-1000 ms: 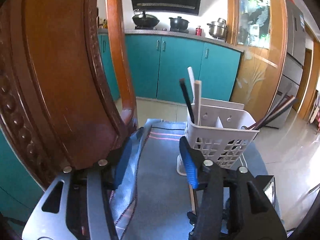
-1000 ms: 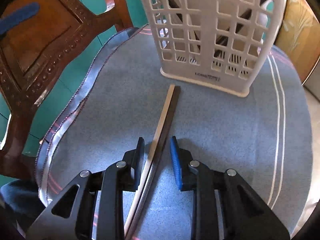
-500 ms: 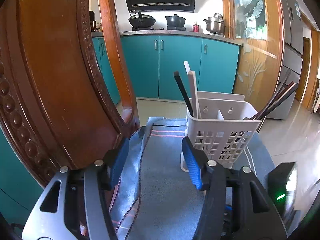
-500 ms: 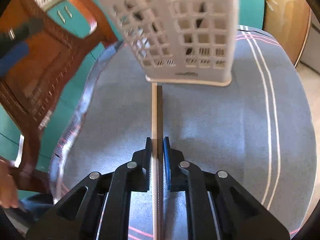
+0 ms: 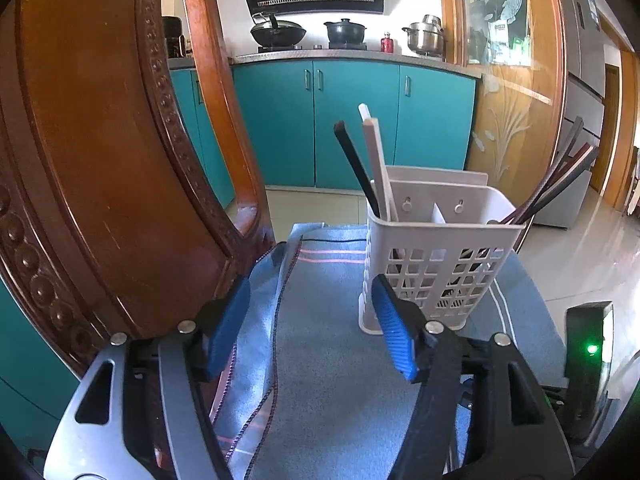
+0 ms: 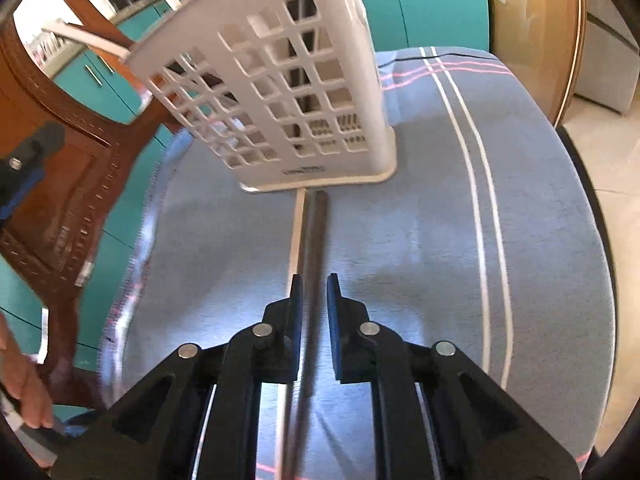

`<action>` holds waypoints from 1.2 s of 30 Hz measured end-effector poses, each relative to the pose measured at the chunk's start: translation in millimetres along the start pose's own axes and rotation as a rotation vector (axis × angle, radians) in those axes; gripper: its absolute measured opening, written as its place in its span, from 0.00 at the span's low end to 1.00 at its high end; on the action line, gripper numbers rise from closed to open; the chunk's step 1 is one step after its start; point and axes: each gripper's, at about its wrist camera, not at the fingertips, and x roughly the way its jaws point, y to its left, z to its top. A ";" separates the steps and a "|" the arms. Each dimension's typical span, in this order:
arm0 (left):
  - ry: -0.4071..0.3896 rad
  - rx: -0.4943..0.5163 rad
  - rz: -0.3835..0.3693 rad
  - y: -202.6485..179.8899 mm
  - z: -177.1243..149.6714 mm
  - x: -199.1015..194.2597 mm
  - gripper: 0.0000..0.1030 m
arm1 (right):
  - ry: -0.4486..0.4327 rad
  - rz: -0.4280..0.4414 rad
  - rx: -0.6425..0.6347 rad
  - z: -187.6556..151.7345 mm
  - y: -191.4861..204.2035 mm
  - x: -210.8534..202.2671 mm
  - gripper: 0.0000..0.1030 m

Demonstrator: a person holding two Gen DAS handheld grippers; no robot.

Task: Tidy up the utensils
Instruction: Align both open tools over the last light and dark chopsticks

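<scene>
The left gripper [image 5: 312, 324] has just been opening; its blue pads [image 5: 394, 340] stand spread with nothing between them, in front of the white utensil basket [image 5: 436, 264]. The right gripper [image 6: 311, 292] pinches a pair of chopsticks [image 6: 310, 232] whose tips touch the basket's base.

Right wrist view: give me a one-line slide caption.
Right gripper clamps a pair of chopsticks, one pale, one dark, lying on the blue striped cloth before the white perforated plastic utensil basket.
</scene>
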 end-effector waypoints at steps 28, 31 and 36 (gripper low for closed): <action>0.349 0.006 -0.177 -31.8 -42.7 70.7 0.71 | 0.041 -0.066 0.092 22.1 -45.2 -0.6 0.12; 0.392 0.053 -0.215 -55.1 -52.7 82.5 0.71 | -0.017 -0.058 0.159 31.9 -64.9 -15.9 0.16; 0.445 0.123 -0.179 -79.9 -68.5 102.0 0.61 | -0.049 -0.038 0.201 37.7 -77.3 -27.2 0.29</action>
